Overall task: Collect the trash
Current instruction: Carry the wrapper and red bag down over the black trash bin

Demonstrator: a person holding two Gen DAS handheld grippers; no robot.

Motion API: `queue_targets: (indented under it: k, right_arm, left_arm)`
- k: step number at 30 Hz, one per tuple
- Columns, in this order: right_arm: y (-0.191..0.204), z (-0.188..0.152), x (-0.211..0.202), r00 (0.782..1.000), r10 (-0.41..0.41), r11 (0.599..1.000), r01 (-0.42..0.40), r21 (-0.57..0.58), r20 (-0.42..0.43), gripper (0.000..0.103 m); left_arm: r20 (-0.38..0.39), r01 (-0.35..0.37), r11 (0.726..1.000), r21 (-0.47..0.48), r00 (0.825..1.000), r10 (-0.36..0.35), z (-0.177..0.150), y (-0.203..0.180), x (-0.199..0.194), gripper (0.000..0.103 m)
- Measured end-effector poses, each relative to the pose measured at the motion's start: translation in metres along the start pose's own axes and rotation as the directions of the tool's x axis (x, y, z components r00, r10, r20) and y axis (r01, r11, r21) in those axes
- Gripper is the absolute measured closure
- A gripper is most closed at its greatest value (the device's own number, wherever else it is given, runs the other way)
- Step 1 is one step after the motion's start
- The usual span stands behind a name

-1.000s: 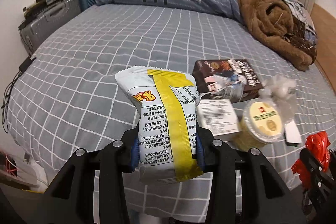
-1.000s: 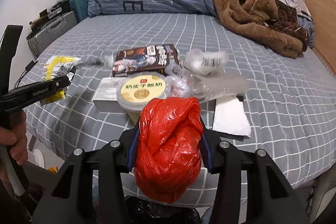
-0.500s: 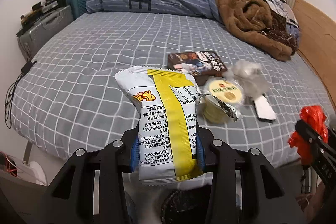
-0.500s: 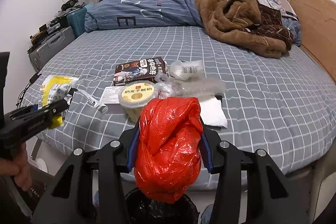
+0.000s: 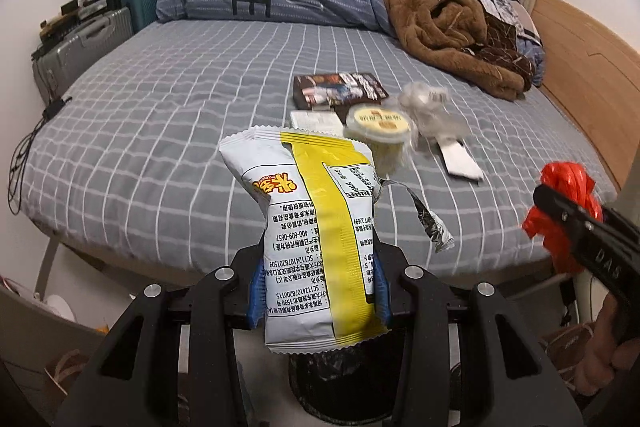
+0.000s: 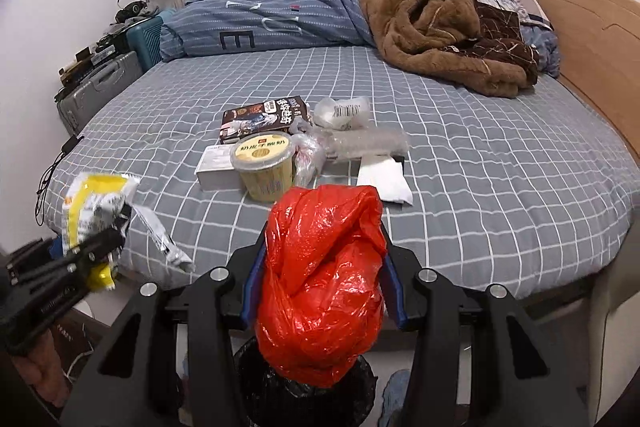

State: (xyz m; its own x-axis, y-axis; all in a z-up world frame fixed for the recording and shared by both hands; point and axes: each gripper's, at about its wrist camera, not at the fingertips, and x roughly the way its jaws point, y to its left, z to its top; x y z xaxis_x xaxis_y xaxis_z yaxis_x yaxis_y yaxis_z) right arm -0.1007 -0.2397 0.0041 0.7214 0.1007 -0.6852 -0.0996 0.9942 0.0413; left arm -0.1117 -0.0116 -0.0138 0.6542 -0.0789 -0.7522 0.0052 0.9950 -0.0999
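Nearby – yogurt cup [image 6: 265,163], book [image 6: 262,117] – on bed [image 6: 480,163].

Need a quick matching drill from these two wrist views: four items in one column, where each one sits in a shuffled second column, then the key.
Items
1. snack bag
2. red plastic bag
3. yellow lidded cup
4. brown blanket

Places
A. heaped at the far end of the bed, near the headboard
B. clamped in the right gripper, above the black-lined bin
C. standing on the bed beside a white box
D. clamped in the left gripper

Pairs: 1-D, 2-B, 3-C, 4-A
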Motion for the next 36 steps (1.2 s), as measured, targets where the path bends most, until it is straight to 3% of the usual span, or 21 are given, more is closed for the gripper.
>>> queue_targets:
  k: [12,25,36]
  right_arm:
    - [0.014,-0.040,-0.013,0.999,0.006,1.000,-0.007,-0.019,-0.049,0.057]
    - [0.019,-0.102,0.052,0.978,0.007,1.000,-0.013,-0.028,-0.209,0.057]
    - [0.016,-0.145,0.119,0.937,0.001,1.000,-0.010,-0.024,-0.350,0.057]
  left_arm:
    - [-0.063,-0.001,1.000,-0.008,0.998,0.001,-0.052,0.005,-0.005,0.063]
    - [-0.183,-0.032,0.999,-0.009,0.983,0.030,-0.104,0.018,0.050,0.063]
    - [-0.279,-0.055,0.999,0.000,0.959,0.053,-0.132,0.028,0.112,0.063]
